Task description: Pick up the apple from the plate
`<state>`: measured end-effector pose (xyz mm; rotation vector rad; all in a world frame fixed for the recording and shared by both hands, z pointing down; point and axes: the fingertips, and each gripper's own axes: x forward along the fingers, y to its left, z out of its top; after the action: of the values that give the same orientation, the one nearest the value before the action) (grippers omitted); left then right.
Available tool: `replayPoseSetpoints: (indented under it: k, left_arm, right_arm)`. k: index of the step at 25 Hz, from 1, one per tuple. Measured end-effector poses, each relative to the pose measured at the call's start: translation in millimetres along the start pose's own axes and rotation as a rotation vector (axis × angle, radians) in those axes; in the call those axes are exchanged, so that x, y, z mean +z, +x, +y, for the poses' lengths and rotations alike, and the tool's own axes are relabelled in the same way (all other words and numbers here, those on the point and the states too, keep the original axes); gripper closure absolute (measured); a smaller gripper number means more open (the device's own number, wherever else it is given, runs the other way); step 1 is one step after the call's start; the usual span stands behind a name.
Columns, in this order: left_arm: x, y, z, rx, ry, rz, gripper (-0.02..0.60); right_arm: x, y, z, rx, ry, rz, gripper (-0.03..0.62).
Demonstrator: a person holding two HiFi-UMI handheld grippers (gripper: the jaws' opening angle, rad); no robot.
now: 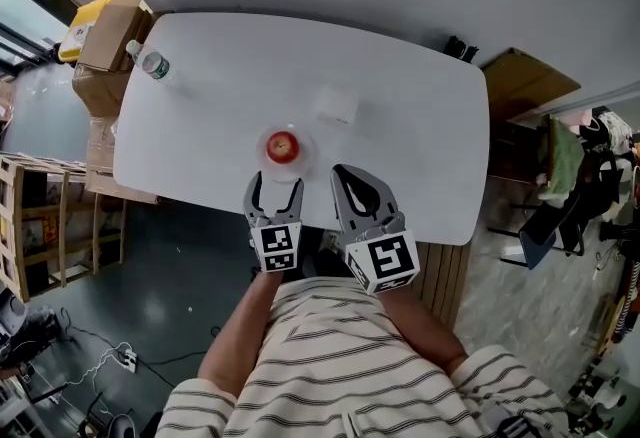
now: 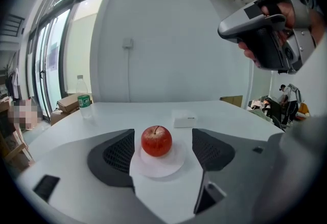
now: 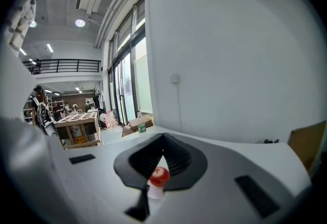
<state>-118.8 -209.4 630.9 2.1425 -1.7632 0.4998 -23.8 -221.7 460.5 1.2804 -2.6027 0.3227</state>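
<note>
A red apple (image 1: pixel 283 146) sits on a small white plate (image 1: pixel 299 164) near the front edge of the white table (image 1: pixel 410 126). My left gripper (image 1: pixel 277 188) is open just in front of it. In the left gripper view the apple (image 2: pixel 156 140) on its plate (image 2: pixel 159 168) shows between the two pads, which stand apart from it. My right gripper (image 1: pixel 346 176) hovers to the right of the plate with its jaws together and nothing in them. In the right gripper view, the apple (image 3: pixel 160 176) shows through a narrow gap below the tips (image 3: pixel 163 138).
A water bottle (image 1: pixel 150 61) stands at the table's far left corner, and a small white box (image 1: pixel 335 106) lies beyond the plate. Cardboard boxes (image 1: pixel 105 36) and a wooden crate (image 1: pixel 40 216) are on the floor at the left. A chair with clothes (image 1: pixel 570 176) stands at the right.
</note>
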Motion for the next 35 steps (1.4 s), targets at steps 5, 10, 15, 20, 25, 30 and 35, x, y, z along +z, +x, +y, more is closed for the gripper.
replayPoseSetpoints:
  k: [5, 10, 15, 20, 25, 30, 35]
  left_arm:
    - [-4, 13, 7, 0.014, 0.005, -0.005, 0.244]
    - [-12, 31, 8, 0.005, 0.008, -0.024, 0.241]
    - [-30, 45, 10, 0.000, 0.052, 0.031, 0.241]
    - [-39, 56, 16, -0.008, 0.064, 0.048, 0.241]
    - [-48, 70, 16, -0.042, 0.081, 0.079, 0.234]
    - [-50, 81, 16, -0.060, 0.091, 0.092, 0.227]
    - [-49, 89, 13, -0.089, 0.110, 0.101, 0.229]
  right_arm:
    - [-2, 3, -2, -0.006, -0.001, 0.010, 0.580]
    - [-6, 4, -6, -0.016, 0.002, 0.021, 0.582]
    - [-5, 6, -7, -0.024, 0.004, 0.025, 0.580]
    - [-8, 8, -9, -0.034, 0.005, 0.036, 0.582]
    - [-7, 6, -12, -0.052, -0.002, 0.024, 0.582]
    - [-9, 3, -15, -0.065, -0.003, 0.034, 0.582]
    - [-12, 4, -17, -0.074, 0.000, 0.042, 0.580]
